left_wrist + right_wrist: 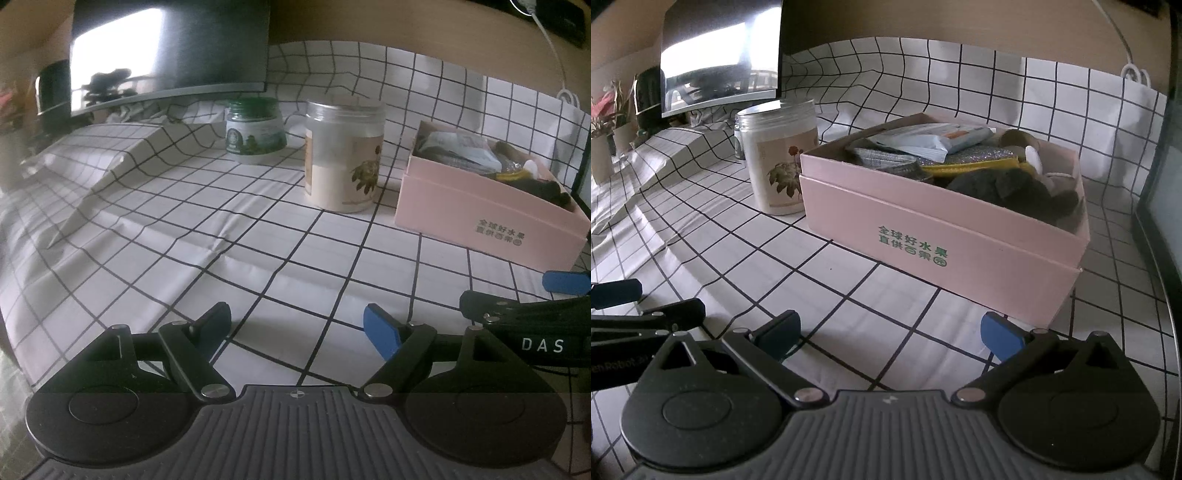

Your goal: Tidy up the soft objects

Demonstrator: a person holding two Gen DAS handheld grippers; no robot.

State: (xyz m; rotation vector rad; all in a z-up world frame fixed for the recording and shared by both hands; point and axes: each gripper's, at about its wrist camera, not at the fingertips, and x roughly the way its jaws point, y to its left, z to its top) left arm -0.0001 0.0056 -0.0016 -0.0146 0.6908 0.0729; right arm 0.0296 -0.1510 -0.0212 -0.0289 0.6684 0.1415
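A: What is lying under everything?

B: The checked tablecloth (849, 295) is covering the desk, and the pink box (960, 236) is sitting on it, just beside the tall jar (779, 162). The soft items are resting inside the box: a dark plush toy (1015, 188) and a white pouch (923, 138).

A: And the grippers?

B: The left gripper (299, 325) and the right gripper (890, 332) are both hovering spread wide and empty. I judge nothing is being carried now; next would be reaching into the box.
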